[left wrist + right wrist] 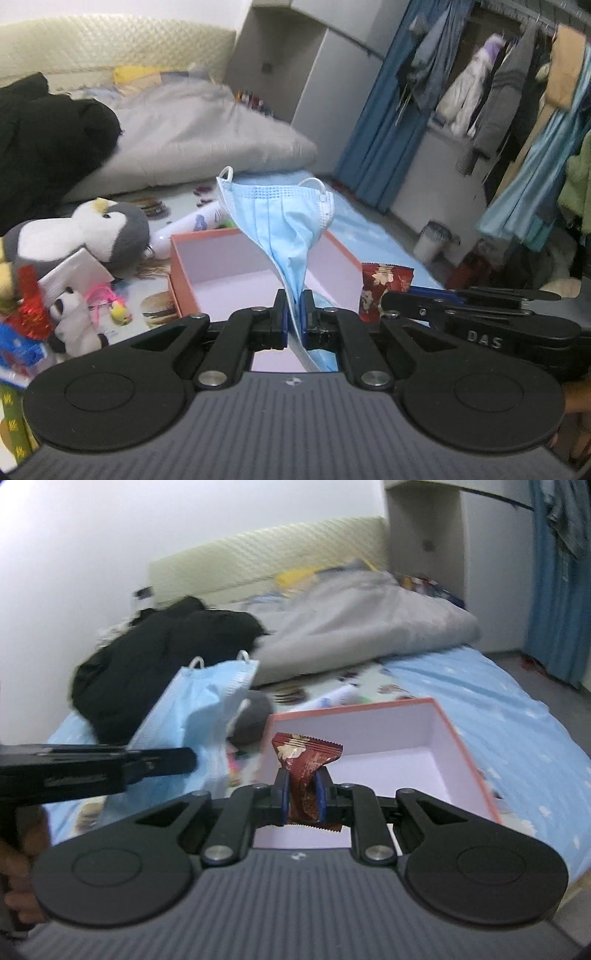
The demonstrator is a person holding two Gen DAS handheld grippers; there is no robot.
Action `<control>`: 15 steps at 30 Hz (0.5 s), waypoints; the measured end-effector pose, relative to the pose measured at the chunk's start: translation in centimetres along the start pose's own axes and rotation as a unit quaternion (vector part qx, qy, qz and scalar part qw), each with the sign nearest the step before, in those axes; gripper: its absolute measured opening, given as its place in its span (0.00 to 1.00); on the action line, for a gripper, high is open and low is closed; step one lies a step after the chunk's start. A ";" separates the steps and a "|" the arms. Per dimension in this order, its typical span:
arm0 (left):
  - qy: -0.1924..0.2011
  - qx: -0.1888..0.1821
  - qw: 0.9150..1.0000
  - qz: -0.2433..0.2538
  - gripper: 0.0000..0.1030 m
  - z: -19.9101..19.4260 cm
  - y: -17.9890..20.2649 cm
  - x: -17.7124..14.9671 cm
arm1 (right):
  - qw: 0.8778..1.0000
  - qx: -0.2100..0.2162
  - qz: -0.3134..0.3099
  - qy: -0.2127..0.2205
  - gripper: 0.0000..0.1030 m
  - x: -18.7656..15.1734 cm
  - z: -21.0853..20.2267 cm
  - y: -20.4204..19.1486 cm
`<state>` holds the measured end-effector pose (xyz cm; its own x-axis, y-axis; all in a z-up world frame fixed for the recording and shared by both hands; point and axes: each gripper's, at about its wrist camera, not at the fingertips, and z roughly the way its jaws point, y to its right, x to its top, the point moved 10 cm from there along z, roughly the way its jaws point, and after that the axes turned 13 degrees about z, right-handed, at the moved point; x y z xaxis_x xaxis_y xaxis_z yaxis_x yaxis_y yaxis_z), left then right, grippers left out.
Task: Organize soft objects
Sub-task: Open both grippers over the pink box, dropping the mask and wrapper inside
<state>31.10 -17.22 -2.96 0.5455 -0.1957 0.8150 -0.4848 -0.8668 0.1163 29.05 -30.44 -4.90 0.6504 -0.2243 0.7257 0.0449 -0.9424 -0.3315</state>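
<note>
My left gripper (294,314) is shut on a blue face mask (280,218) and holds it upright over an open orange box (177,273) with a white inside. My right gripper (301,794) is shut on a dark red snack packet (306,760) over the same box (461,738). The packet also shows in the left wrist view (384,284), just right of the box. The mask also shows in the right wrist view (207,701), at the left. A grey and white penguin plush (99,229) and a small panda plush (74,317) lie left of the box.
The box sits on a bed with a blue sheet (498,709). A grey duvet (192,136) and a black garment (48,136) lie behind. A white tube (192,225) and small toys (107,299) lie near the plush. Hanging clothes (517,92) and a bin (432,240) stand at the right.
</note>
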 end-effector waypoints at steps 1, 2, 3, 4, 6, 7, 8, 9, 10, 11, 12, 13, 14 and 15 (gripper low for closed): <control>-0.005 0.000 1.000 0.008 0.07 0.9 0.1 0.6 | 1.000 -0.006 0.008 -0.009 0.18 0.2 1.0 0.9; -0.006 -0.002 1.000 0.014 0.07 1.6 0.3 1.1 | 1.000 -0.011 0.019 -0.018 0.18 0.2 1.8 1.7; -0.009 -0.003 1.000 0.014 0.07 2.4 0.5 1.6 | 0.999 -0.018 0.028 -0.027 0.18 0.3 2.7 2.6; -0.019 -0.003 1.000 0.015 0.07 3.4 0.6 1.9 | 0.999 -0.023 0.032 -0.035 0.18 -0.1 3.1 3.4; -0.036 0.000 0.999 0.020 0.07 5.4 0.8 2.2 | 0.997 -0.033 0.049 -0.053 0.18 -0.5 4.6 4.8; -0.046 0.001 0.999 0.021 0.07 6.6 1.0 2.1 | 0.995 -0.033 0.060 -0.065 0.18 -0.9 5.3 5.5; -0.058 0.000 0.998 0.019 0.07 7.7 1.0 1.8 | 0.994 -0.035 0.070 -0.075 0.18 -1.2 5.8 6.0; -0.071 -0.003 0.997 0.015 0.07 8.8 1.0 1.5 | 0.993 -0.041 0.076 -0.081 0.18 -1.6 6.4 6.6; -0.083 -0.007 0.996 0.011 0.07 9.9 1.0 1.1 | 0.992 -0.046 0.076 -0.087 0.18 -1.9 6.7 7.1; -0.095 -0.010 0.995 0.009 0.07 10.8 1.0 0.7 | 0.992 -0.049 0.076 -0.093 0.18 -2.3 7.0 7.4; -0.106 -0.011 0.994 0.010 0.07 11.7 1.0 0.1 | 0.990 -0.050 0.082 -0.099 0.18 -2.7 7.4 7.8; -0.114 -0.009 0.993 0.012 0.07 12.4 1.0 -0.2 | 0.989 -0.052 0.087 -0.104 0.18 -2.8 7.7 8.2; -0.119 -0.006 0.993 0.012 0.07 13.0 0.9 -0.6 | 0.989 -0.055 0.089 -0.106 0.18 -2.9 7.9 8.6; -0.125 -0.006 0.992 0.011 0.07 13.4 0.8 -1.0 | 0.989 -0.057 0.087 -0.108 0.18 -3.1 7.8 8.9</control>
<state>39.35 -23.88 -11.31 0.6865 -0.3227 0.6516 -0.5056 -0.8559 0.1089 33.38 -36.20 -14.84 0.7880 -0.3390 0.5140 -0.1596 -0.9187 -0.3613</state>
